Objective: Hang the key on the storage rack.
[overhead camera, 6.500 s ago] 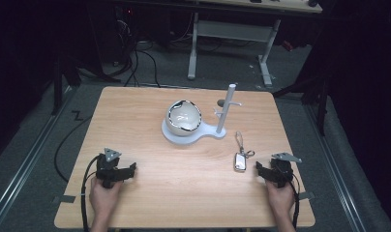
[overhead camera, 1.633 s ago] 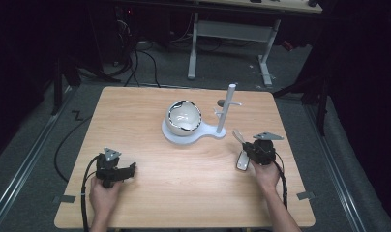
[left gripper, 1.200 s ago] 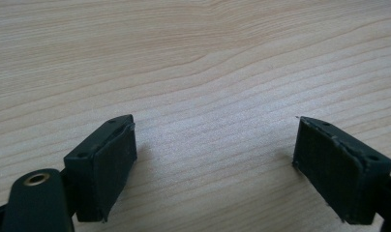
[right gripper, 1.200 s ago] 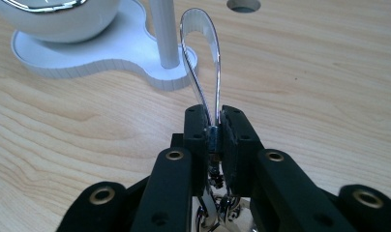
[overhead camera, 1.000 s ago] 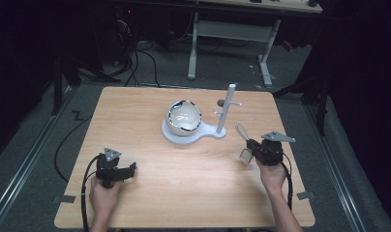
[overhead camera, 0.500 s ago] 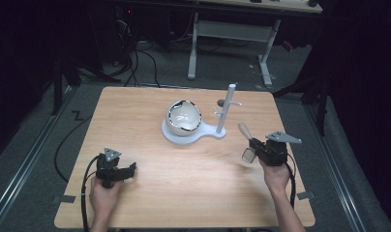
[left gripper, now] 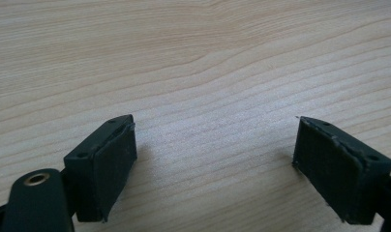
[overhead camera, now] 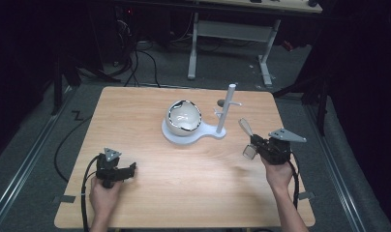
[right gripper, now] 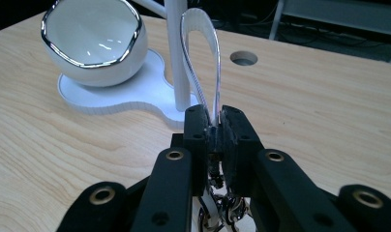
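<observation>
White strap loop [right gripper: 199, 53] of the key fob is pinched in my right gripper [overhead camera: 259, 145], lifted near the worktop's right edge; next I hang it on the stand's peg [overhead camera: 234, 103]. Left gripper [left gripper: 215, 164] is spread, empty.

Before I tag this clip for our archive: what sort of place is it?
Probably a lab or recording workspace: a bare wooden table on dark flooring, loose cables behind it, and a white desk frame farther back.

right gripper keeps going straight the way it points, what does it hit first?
Probably the stand's white post: it rises just beyond the strap loop clamped in the right gripper. Depth is unclear; slightly right, it could slip past.
</observation>
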A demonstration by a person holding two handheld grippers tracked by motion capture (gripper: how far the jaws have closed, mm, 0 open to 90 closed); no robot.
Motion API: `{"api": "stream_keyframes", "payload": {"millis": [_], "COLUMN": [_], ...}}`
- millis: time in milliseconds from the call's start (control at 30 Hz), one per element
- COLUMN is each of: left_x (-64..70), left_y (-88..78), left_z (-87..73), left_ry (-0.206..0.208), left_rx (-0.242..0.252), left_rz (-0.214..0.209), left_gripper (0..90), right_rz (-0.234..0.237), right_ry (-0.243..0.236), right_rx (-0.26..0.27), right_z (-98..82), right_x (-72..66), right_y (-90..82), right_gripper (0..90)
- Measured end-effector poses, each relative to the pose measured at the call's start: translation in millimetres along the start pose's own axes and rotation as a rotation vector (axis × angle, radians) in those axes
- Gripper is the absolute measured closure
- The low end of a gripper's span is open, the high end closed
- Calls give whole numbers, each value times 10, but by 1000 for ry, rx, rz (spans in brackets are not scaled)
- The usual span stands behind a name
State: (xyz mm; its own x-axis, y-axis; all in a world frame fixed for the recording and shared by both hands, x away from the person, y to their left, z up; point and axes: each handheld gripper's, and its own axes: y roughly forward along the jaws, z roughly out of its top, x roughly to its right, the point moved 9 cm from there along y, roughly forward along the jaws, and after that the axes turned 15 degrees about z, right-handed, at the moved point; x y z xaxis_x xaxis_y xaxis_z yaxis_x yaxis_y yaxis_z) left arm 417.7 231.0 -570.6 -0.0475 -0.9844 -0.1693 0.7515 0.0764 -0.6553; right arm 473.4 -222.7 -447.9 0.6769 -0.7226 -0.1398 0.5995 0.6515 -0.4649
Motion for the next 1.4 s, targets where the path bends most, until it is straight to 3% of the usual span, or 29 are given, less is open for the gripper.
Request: {"api": "stream_keyframes", "payload": {"millis": [900,1100,1400], "left_x": [0,0,0], "left_y": [0,0,0], "left_z": [0,0,1], "left_ry": [0,0,-1], "left_rx": [0,0,0], "left_rz": [-1,-1,-1], "left_gripper": [159,159,159], "right_rz": [21,14,9], "right_ry": [-78,-102,-84], "right_rx": [103,96,79], "right_z": [588,674,680], "right_x": [-147,-174,-144], "right_y": [-198,-164,-26], "right_gripper": [818,818,818]}}
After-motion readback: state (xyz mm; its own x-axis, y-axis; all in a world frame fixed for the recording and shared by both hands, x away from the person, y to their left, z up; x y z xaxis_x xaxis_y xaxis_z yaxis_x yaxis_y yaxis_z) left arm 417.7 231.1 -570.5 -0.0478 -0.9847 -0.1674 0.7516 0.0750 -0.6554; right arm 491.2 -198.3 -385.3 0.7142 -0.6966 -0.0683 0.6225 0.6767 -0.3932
